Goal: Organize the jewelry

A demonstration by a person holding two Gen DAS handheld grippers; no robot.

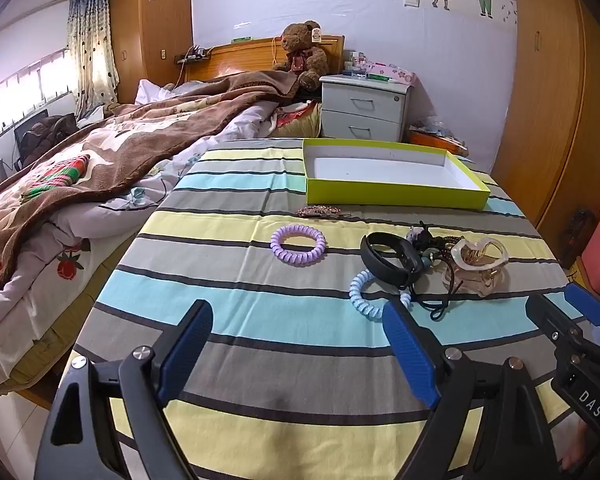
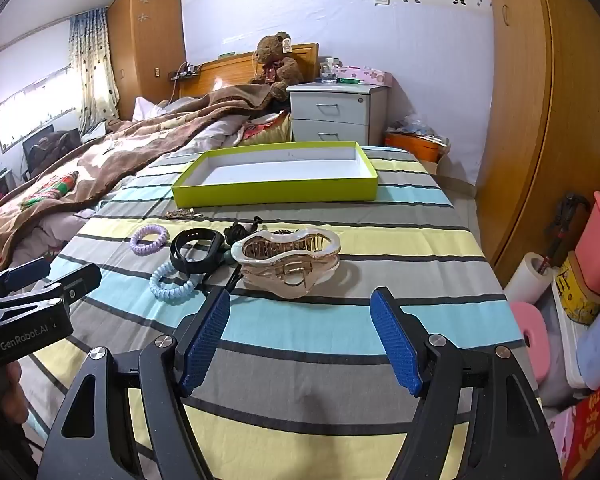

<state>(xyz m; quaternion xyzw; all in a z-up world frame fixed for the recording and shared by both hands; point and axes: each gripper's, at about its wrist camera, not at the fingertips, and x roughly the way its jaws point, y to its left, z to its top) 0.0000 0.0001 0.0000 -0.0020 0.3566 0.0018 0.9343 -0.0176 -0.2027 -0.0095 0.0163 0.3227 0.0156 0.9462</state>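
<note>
Your two wrist cams sit low and close over the striped cloth (image 1: pixel 260 300), tilted down toward the headboard wall, left beside right, both sharing the green box (image 1: pixel 396 196) and accessory pile.

The left gripper (image 1: pixel 298 322) and right gripper (image 2: pixel 300 310) hang side by side, tilted downward, jaws spread wide with nothing between their blue pads.

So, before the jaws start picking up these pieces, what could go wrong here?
1. The black band, blue coil, dark cords and hair claw lie touching in one pile; lifting one may drag another.
2. The glittery clip lies flat on the cloth, so the jaws may pinch fabric.
3. The tray has low walls; dropped pieces may bounce out.
</note>
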